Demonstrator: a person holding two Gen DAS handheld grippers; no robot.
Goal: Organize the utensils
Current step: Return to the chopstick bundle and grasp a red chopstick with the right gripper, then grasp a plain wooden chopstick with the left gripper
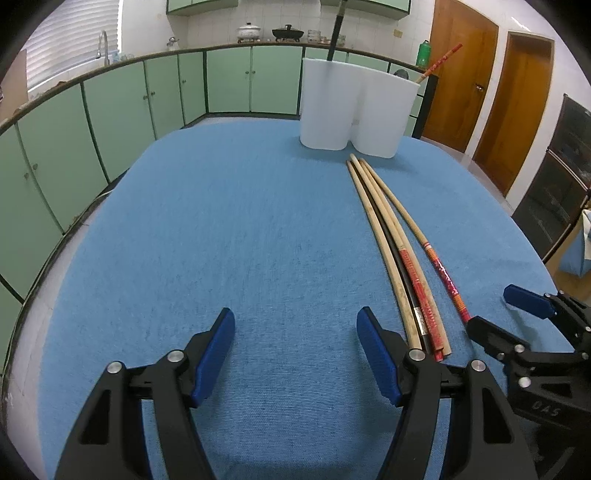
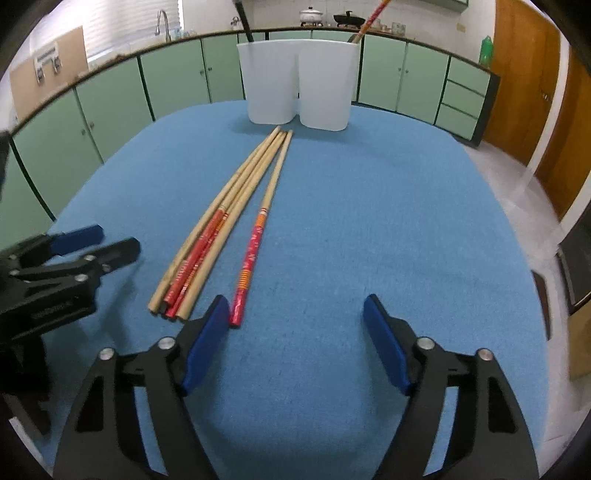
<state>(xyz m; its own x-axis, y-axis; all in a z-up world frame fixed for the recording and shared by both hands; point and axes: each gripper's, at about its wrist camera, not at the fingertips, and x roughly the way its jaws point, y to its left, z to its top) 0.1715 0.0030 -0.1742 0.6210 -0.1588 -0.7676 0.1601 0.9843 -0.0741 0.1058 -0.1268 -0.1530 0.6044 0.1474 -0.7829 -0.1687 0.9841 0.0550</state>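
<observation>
Hidden inside the white two-compartment plastic holder [image 2: 299,85] at the blue tablecloth's [image 2: 369,221] far edge: lower ends of a black-handled utensil [image 1: 335,35] and a red-patterned chopstick [image 1: 439,62]. Cut off by the top edge in the right wrist view: both their upper ends. Too small to identify: jars on the distant countertop [image 1: 317,36].

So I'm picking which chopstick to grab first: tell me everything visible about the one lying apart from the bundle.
The lone chopstick is a slim stick, apparently wood or bamboo, plain tan at the far half, red patterned wrap with orange bands at the near half. It lies flat on the blue tablecloth, right of the bundle, its red end beside the right claw's left pad.
</observation>
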